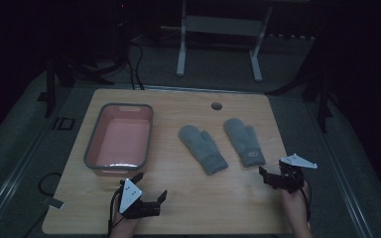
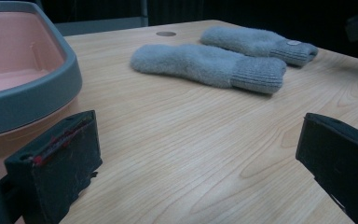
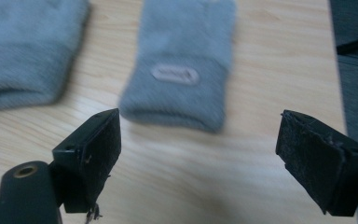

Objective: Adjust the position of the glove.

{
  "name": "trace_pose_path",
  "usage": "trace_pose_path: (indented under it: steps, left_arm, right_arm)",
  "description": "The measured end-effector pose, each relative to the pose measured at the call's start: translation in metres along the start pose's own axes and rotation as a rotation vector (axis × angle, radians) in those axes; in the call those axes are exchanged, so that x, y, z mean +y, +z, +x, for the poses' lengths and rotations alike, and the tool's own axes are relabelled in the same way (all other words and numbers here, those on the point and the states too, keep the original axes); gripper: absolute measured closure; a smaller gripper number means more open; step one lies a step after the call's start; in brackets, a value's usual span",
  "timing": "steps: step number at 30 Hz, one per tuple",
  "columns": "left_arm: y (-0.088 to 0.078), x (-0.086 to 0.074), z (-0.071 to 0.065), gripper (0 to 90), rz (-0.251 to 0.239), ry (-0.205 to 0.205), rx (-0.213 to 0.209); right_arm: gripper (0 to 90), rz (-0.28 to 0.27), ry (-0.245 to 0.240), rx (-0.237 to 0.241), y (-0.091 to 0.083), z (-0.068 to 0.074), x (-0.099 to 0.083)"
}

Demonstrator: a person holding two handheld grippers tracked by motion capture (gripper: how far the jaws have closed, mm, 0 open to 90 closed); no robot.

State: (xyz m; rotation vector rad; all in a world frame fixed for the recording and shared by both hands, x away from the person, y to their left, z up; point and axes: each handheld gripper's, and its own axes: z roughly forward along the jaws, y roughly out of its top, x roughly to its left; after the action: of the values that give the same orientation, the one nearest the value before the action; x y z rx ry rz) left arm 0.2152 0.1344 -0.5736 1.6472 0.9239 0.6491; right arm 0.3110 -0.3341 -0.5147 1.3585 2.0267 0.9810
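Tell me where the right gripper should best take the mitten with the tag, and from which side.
Probably at the ribbed cuff, coming from the near table edge. The tagged mitten lies flat with its cuff end toward the right gripper, whose jaws stand open just short of it. The cuff is a straight, firm band, narrower than the open jaws. The other mitten lies apart, so it should not get caught.

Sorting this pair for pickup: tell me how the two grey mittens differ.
The right mitten has a small oval label on its cuff; the left mitten shows none. The right mitten lies nearer the right hand-held gripper, the left mitten nearer the pink tub. Both are grey, fuzzy, flat on the table, cuffs toward the person.
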Motion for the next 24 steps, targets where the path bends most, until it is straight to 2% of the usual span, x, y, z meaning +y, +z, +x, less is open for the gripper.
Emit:
trace_pose_path:
  steps: [4,7,9,11,13,15,16,17,18,19,22,24]
  left_arm:
    - [0.000,0.000,0.000,0.3,-0.002,0.001,-0.003]
    - [0.000,0.000,0.000,0.3,-0.002,-0.001,-0.005]
    - [0.000,0.000,0.001,0.3,-0.002,-0.002,-0.006]
    - [0.000,0.000,0.001,0.3,-0.002,-0.002,-0.008]
    - [0.000,0.000,0.001,0.3,-0.002,-0.002,-0.008]
    - [0.000,0.000,0.000,0.3,-0.002,0.000,-0.009]
    - [0.000,0.000,0.000,0.3,-0.002,0.000,-0.009]
    - [-0.001,0.000,0.000,0.3,-0.002,-0.001,-0.013]
    - [-0.001,0.000,0.000,0.3,-0.002,-0.001,-0.013]
    - [-0.001,0.000,0.000,0.3,-0.003,0.000,-0.013]
    - [-0.001,0.000,0.000,0.3,-0.004,0.000,-0.013]
    - [-0.001,0.000,0.000,0.3,-0.003,0.000,-0.015]
  right_arm:
    - [13.9,-0.013,-0.032,0.037,0.003,0.009,0.017]
    - [13.9,-0.017,-0.090,0.075,0.007,0.019,0.031]
    - [13.9,-0.011,-0.127,0.111,0.012,0.026,0.040]
    - [14.0,-0.010,-0.159,0.123,0.018,0.034,0.049]
    - [13.9,-0.007,-0.172,0.137,0.021,0.038,0.053]
    - [14.2,-0.020,-0.196,0.157,0.031,0.050,0.062]
    - [14.2,-0.020,-0.196,0.157,0.031,0.050,0.062]
    - [18.0,0.023,-0.193,0.210,0.039,0.055,0.067]
    - [18.0,0.023,-0.193,0.210,0.039,0.055,0.067]
    - [17.9,0.044,-0.171,0.262,0.048,0.059,0.071]
    - [19.4,0.061,-0.170,0.288,0.056,0.065,0.073]
    - [20.8,0.056,-0.199,0.314,0.067,0.075,0.076]
